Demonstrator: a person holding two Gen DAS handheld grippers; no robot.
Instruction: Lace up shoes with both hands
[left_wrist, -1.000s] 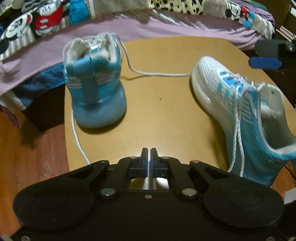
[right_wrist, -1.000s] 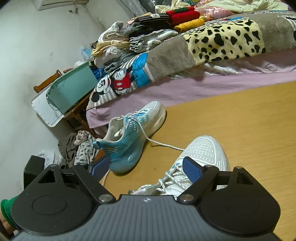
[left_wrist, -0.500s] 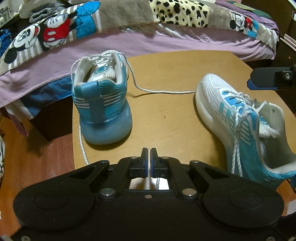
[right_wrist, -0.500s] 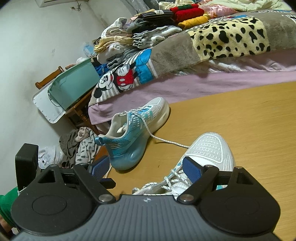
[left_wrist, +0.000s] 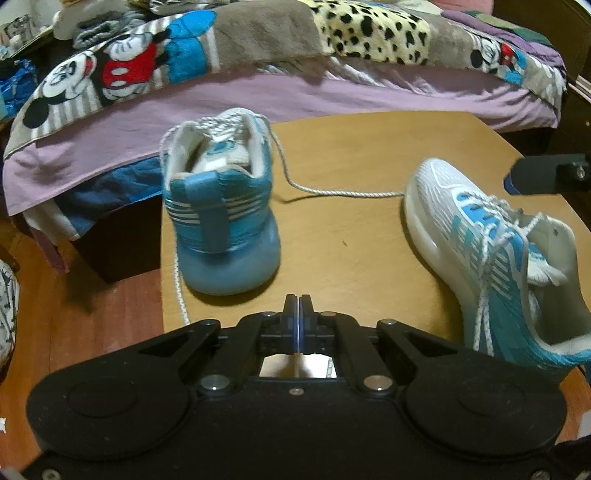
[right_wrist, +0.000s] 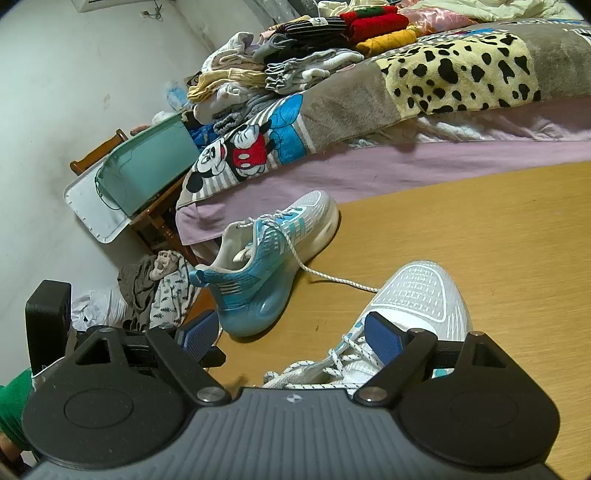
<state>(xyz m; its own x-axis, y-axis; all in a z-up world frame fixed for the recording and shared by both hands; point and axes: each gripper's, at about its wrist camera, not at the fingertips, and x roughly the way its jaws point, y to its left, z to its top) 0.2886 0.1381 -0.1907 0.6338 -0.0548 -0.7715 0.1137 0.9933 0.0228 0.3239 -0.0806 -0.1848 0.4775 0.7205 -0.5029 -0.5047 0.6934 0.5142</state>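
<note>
Two white-and-blue sneakers stand on a tan table (left_wrist: 351, 258). One shoe (left_wrist: 221, 221) turns its heel to the left wrist view, at the table's left edge. Its white lace (left_wrist: 332, 190) trails across the table and another strand drops past the heel toward my left gripper (left_wrist: 297, 310). That gripper is shut, with a thin white strand pinched between its blue pads. The second shoe (right_wrist: 413, 306) lies right under my right gripper (right_wrist: 290, 334), which stands open above its crossed laces and touches nothing. The far shoe (right_wrist: 273, 258) shows side-on in the right wrist view.
A bed with a purple sheet (left_wrist: 332, 88) and patchwork blanket (right_wrist: 424, 85) borders the table's far side, with folded clothes (right_wrist: 295, 55) stacked on it. Left of the table are wood floor (left_wrist: 92, 314), a clothes heap (right_wrist: 155, 288) and a green tub (right_wrist: 147, 170) on a chair.
The left wrist view has tipped up and drawn back, so both shoes sit lower and more of the bed shows. The left jaws stay shut. The right gripper has not moved.
</note>
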